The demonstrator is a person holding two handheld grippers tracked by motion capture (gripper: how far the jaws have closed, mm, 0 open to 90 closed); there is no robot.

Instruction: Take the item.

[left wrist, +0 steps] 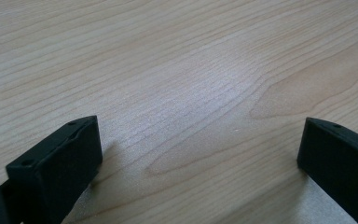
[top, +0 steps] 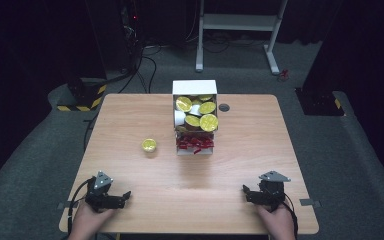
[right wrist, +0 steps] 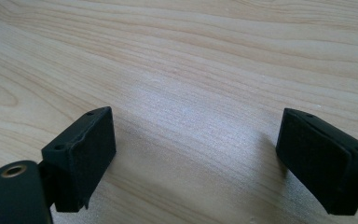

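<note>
A person sits at a light wooden table [top: 145,195] with a two-jaw gripper in each hand, both resting near the front edge. The left gripper [top: 125,195] lies at the near left corner, its jaws spread wide and gripping nothing; the left gripper view shows bare woodgrain between them [left wrist: 198,140]. The right gripper [top: 246,190] lies at the near right corner, pointing inward toward the left one, jaws likewise spread and empty over bare wood [right wrist: 196,135]. The 2 grippers are well apart. At the middle of the table, toward the far side, stands a white box [top: 194,87] with its front open, holding a heap of small cups with yellow lids [top: 208,122]. Just in front of the box lies a low tray of red items [top: 195,143], too small to identify. 1 yellow-lidded cup [top: 149,145] sits alone on the wood, left of the tray and near it. Beyond the table, a white metal frame [top: 240,22] stands on grey carpet
</note>
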